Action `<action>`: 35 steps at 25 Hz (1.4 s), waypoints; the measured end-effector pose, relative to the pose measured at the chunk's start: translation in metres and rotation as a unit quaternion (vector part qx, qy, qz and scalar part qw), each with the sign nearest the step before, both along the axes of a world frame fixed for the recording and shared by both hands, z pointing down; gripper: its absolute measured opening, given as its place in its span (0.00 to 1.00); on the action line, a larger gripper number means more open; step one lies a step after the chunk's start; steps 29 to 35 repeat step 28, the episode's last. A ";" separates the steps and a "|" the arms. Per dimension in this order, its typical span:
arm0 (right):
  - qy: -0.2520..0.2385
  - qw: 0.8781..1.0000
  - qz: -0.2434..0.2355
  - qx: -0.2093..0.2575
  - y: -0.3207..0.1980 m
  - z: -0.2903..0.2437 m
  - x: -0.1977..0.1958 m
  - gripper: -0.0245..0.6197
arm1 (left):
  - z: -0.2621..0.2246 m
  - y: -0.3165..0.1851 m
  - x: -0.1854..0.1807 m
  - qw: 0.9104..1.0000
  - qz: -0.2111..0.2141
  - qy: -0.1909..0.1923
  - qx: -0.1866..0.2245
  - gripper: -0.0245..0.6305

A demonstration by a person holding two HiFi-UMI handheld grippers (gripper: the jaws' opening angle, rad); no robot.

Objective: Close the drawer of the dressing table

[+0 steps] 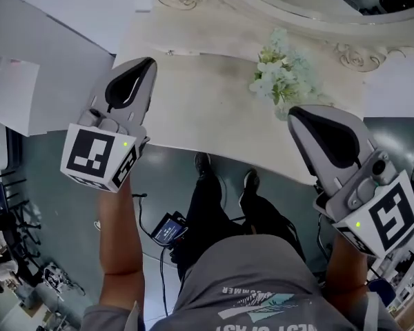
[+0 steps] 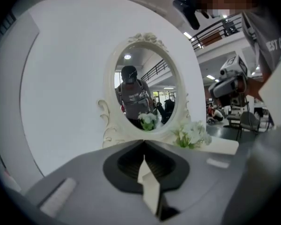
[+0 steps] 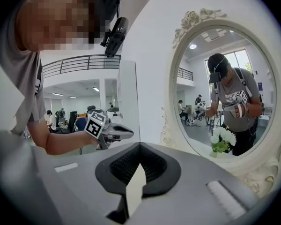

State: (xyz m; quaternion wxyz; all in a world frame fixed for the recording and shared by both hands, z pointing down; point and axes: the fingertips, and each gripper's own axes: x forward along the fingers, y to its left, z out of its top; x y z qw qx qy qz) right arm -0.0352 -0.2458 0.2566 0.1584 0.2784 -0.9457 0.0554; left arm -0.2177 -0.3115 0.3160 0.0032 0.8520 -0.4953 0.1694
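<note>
The cream dressing table top (image 1: 193, 95) lies below me, with its oval mirror (image 1: 317, 9) at the back. No view shows a drawer; the front under the top's near edge is hidden. My left gripper (image 1: 146, 63) hovers over the table's left end, shut, with nothing between its jaws. My right gripper (image 1: 294, 114) hangs over the right front edge, also shut and empty. In the left gripper view the closed tips (image 2: 144, 143) face the mirror (image 2: 145, 83). In the right gripper view the closed tips (image 3: 139, 145) point beside the mirror (image 3: 229, 93).
A bunch of pale flowers (image 1: 281, 74) stands on the table just beyond the right gripper. White wall panels (image 1: 48, 54) flank the table's left. The person's shoes (image 1: 203, 164) stand at the table's front edge, with a small screen device (image 1: 169, 229) and cables on the grey floor.
</note>
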 end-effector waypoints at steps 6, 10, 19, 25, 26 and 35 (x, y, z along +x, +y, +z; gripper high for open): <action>-0.008 1.000 -0.008 0.019 0.021 -0.036 0.015 0.04 | -0.087 0.048 0.029 0.998 0.015 -0.004 0.060 0.04; -0.014 0.999 -0.015 0.034 0.037 -0.058 0.024 0.04 | -0.124 0.085 0.052 0.997 0.025 -0.013 0.076 0.04; -0.032 0.997 -0.028 0.070 0.069 -0.090 0.055 0.04 | -0.168 0.148 0.104 0.992 0.038 -0.032 0.112 0.04; -0.038 0.995 -0.032 0.082 0.094 -0.106 0.080 0.04 | -0.184 0.180 0.132 0.992 0.038 -0.036 0.119 0.04; -0.038 0.995 -0.032 0.082 0.099 -0.109 0.084 0.04 | -0.186 0.186 0.137 0.991 0.038 -0.036 0.119 0.04; -0.038 0.995 -0.033 0.083 0.109 -0.114 0.093 0.04 | -0.192 0.197 0.147 0.991 0.040 -0.036 0.119 0.04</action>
